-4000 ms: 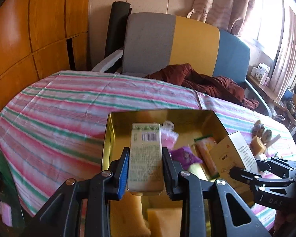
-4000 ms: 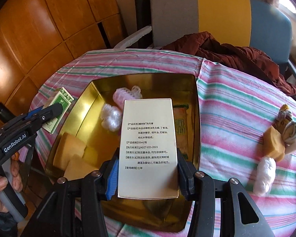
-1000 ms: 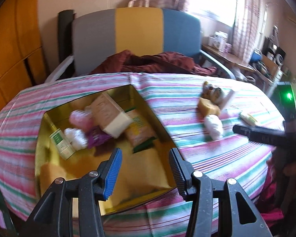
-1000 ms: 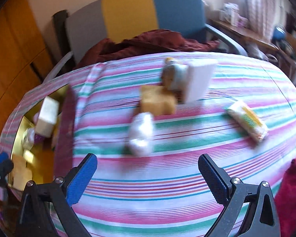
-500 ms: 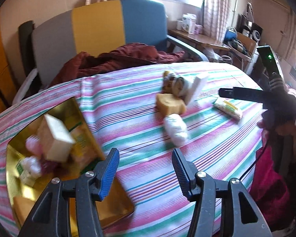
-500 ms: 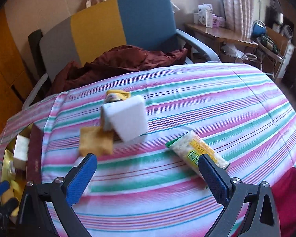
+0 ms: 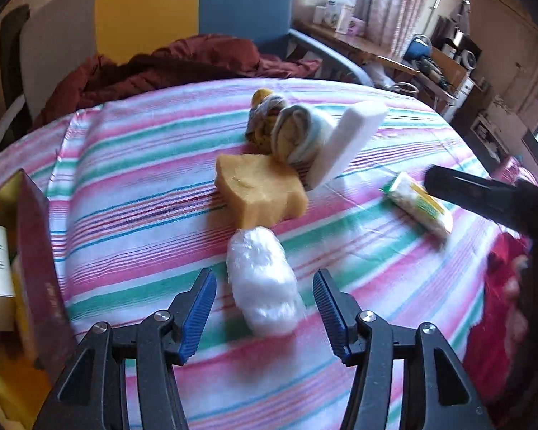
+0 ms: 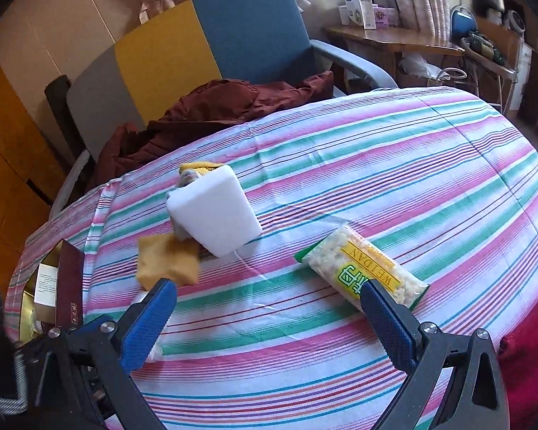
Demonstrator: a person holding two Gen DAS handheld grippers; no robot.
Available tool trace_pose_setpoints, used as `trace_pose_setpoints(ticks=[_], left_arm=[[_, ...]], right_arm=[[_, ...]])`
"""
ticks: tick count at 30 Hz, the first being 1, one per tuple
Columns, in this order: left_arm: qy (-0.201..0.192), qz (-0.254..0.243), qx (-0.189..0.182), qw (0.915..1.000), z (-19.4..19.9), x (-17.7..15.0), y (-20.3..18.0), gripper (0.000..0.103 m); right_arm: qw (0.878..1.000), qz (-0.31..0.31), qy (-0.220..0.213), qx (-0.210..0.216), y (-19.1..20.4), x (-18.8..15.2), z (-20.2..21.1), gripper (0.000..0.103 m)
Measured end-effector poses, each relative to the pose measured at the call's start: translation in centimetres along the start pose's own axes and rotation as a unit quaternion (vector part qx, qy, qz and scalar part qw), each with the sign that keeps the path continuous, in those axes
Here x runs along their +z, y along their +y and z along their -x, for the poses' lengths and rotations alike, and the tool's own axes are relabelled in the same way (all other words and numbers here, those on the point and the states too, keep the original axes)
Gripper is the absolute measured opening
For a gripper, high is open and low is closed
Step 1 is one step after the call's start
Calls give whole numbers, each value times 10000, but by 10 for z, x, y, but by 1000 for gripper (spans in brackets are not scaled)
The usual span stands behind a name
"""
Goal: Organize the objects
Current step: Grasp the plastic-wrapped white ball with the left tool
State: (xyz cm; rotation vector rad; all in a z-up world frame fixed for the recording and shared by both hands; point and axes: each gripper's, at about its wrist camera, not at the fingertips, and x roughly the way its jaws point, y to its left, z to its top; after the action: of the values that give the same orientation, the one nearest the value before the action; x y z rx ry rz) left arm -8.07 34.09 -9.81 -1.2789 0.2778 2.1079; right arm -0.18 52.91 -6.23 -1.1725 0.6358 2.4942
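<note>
My left gripper is open, with a white plastic-wrapped bundle on the striped cloth between its blue pads, not gripped. Beyond it lie a yellow sponge, rolled socks and a white foam block. My right gripper is open and empty. A yellow-green snack packet lies by its right finger; it also shows in the left wrist view. The sponge and foam block lie ahead of it to the left.
The gold tin with boxes in it sits at the table's left edge, its dark red wall facing me; it shows at left in the right wrist view. A chair with a maroon cloth stands behind the table.
Both grippers released their boxes into the tin and swung right. The left one has closed in around the white bundle; the right one has neared the snack packet.
</note>
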Motion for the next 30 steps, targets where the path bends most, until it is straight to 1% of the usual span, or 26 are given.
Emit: trace_pose_setpoints(ticks=[2,4,5,6,7,11,15,23,25,26,27,28,29,30], left_arm=[[121,155,-5,9998,-12,0,5,57],[269,379,-106,9989,-22,-4,14,53],[145,393,-136,9990,-21,-6,16,51],[106,365,-126,9992,-20,-7,17,47],[96,378,-172,9991,-20,-9,19,46],[92,634,-455,9969,-20,-8,32,46],[49,559,-447,9974,-20,-9,29,44],[-30,600,-521,9968,-23,-9,35,44],[-35,574,-485,9972,-23,-8,35,40],[-43,558,-440,9975,-24,-8,35,38],[-55,555,-445,9975,-23,-8,35,38],[-75,547,-443,9975,-23,-9,36,37],[-94,500,-418,9978,-22,-9,35,37],[-113,432,-377,9983,-22,-9,33,37]], right_arm=[[10000,-4,11,52,0,0,-2,103],[9999,21,10,98,2,0,-2,103],[9999,52,4,123,4,-1,-3,103],[9998,102,-3,143,6,-1,-3,103],[9998,145,-4,158,7,-2,-3,103],[9991,386,96,174,18,-4,-8,103],[9980,622,48,113,30,4,-14,103],[9951,967,-195,77,52,40,-38,103],[9938,1077,-271,44,56,46,-44,103],[9931,1134,-275,59,58,49,-49,99],[9927,1178,-235,86,59,51,-51,91],[9918,1259,-157,119,62,51,-54,67],[9908,1344,-107,92,64,51,-55,59],[9905,1366,-166,7,65,49,-52,58]])
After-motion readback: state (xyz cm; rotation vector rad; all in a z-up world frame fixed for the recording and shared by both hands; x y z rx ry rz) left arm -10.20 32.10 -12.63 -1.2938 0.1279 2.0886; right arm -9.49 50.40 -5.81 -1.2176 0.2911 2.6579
